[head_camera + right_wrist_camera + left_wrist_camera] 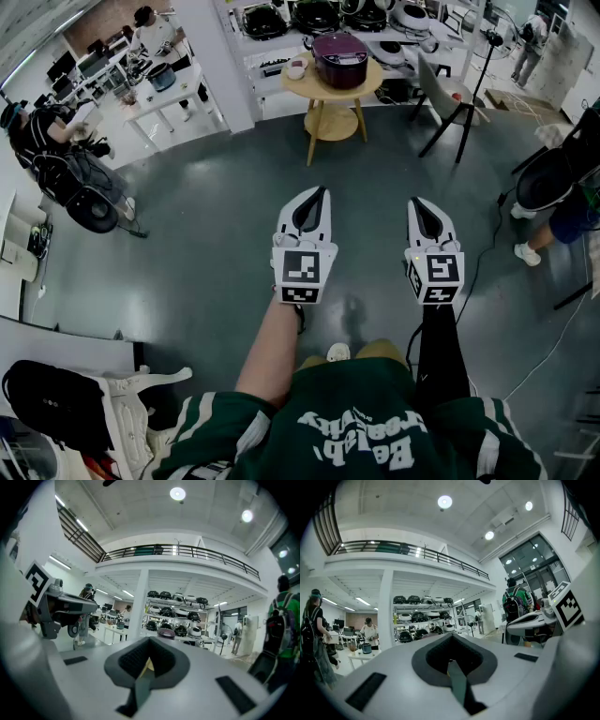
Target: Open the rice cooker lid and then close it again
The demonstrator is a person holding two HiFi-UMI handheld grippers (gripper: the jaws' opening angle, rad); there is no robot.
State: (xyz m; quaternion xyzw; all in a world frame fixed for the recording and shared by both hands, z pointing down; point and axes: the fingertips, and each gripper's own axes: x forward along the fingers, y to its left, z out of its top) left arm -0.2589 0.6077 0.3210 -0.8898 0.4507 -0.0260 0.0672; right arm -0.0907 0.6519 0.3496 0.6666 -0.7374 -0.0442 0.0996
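The maroon rice cooker (339, 58) stands upright, lid down, on a round wooden table (309, 90) well ahead; its front is too small to tell. The left gripper (318, 192) and right gripper (416, 202) point toward it, both clenched tip to tip, grasping nothing, over the floor (206, 216)

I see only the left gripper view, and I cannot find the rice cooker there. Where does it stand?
Observer: In the head view the rice cooker stands on a round wooden table, ahead of both grippers and well apart from them.
Operator: Is it open?
Observer: No, its lid looks closed.
Operator: And the right gripper?
Observer: The right gripper has its jaws together with nothing between them. It is held beside the left gripper.
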